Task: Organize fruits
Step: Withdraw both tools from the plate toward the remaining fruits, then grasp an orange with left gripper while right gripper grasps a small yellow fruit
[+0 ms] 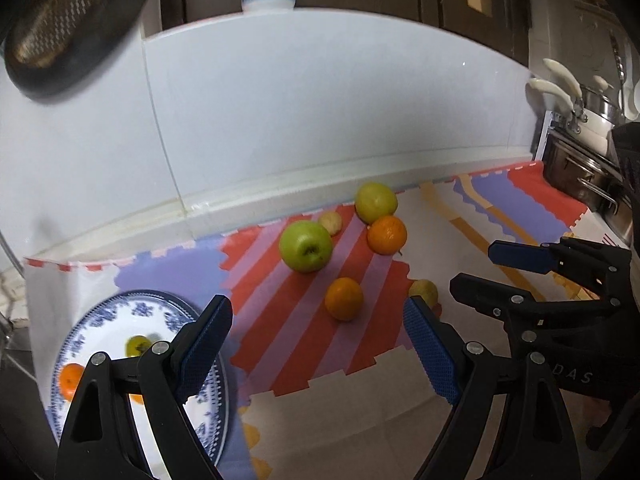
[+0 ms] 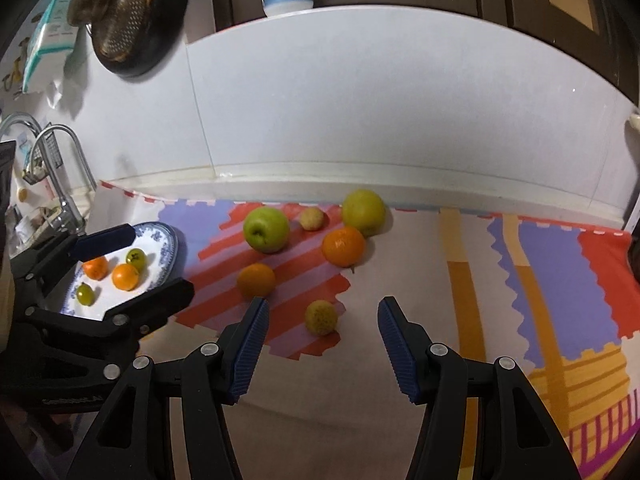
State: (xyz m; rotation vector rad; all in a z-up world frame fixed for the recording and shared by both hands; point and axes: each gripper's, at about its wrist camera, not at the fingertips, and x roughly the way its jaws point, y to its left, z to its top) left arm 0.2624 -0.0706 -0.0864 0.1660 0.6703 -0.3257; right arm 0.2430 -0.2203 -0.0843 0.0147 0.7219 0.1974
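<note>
Left wrist view: my left hand-held gripper [image 1: 318,344] gapes wide, empty, above the near orange [image 1: 343,298]; the plate [image 1: 100,312] sits left. Round fruit may roll off the worktop [image 2: 344,392] if nudged. My right hand-held gripper [image 2: 322,346] stands apart, empty, just short of the small yellow fruit [image 2: 321,317].
</note>
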